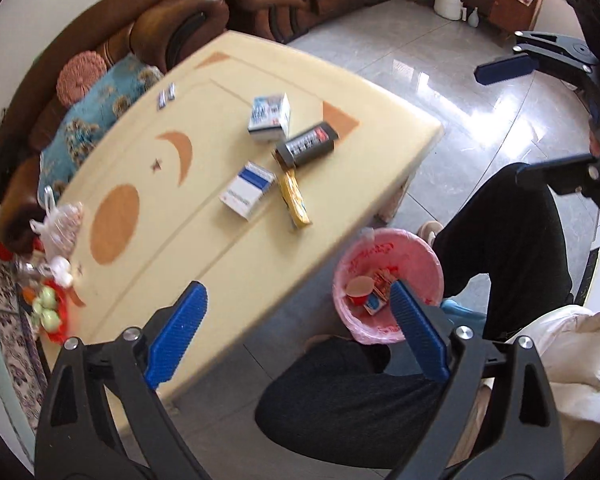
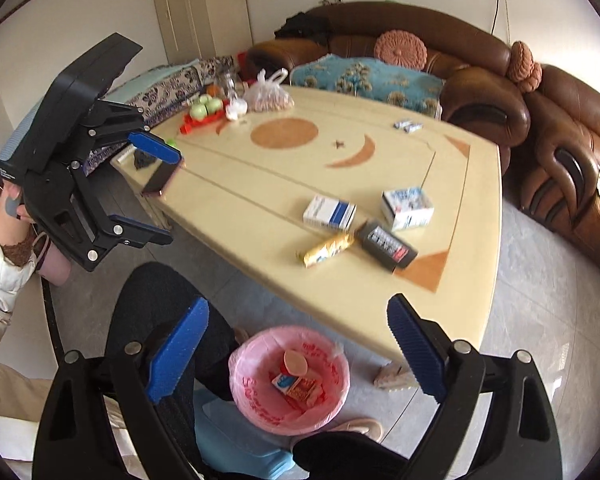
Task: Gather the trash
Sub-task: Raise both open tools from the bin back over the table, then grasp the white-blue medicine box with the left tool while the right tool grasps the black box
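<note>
A bin lined with a pink bag stands on the floor beside the cream table and holds a cup and small cartons. On the table lie a blue-white box, a light blue carton, a dark packet and a yellow wrapper. My left gripper is open and empty above the table's edge and the bin. My right gripper is open and empty above the bin.
A phone lies at the table's left edge. Fruit on a red tray, a plastic bag and two small packets sit at the far side. A brown sofa runs behind. My legs are by the bin.
</note>
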A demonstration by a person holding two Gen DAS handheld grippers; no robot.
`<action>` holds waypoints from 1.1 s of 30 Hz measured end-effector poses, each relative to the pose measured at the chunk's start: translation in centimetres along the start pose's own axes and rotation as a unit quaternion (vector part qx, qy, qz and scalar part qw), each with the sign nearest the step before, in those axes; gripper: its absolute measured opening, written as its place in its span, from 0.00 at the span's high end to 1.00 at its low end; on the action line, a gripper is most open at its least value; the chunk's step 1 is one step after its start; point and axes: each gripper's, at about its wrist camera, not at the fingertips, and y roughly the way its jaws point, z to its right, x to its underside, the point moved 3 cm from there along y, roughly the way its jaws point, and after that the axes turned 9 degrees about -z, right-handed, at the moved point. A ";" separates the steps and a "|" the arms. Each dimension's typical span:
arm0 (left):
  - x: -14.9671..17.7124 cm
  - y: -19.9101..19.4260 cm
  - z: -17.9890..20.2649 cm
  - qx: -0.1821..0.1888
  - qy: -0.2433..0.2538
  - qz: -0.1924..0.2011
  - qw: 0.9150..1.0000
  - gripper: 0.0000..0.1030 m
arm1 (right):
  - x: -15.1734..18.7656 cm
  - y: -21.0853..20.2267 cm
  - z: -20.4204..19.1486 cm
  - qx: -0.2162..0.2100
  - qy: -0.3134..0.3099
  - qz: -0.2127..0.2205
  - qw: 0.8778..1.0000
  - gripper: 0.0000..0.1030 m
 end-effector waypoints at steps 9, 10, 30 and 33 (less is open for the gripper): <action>-2.9 -1.3 -1.5 -0.012 0.021 0.012 1.000 0.12 | -3.8 -3.2 2.4 0.006 0.005 0.035 0.999 0.11; -3.2 -1.2 -1.7 -0.014 0.024 0.012 1.000 0.12 | -4.0 -3.1 2.6 0.010 0.005 0.035 0.999 0.11; -7.9 5.0 -4.0 -0.019 0.074 -0.030 0.997 0.12 | -8.2 2.4 7.1 0.018 0.000 0.001 1.000 0.11; -8.1 6.6 -4.4 -0.016 0.080 -0.043 0.996 0.12 | -8.5 3.7 7.5 0.022 -0.002 -0.007 1.000 0.11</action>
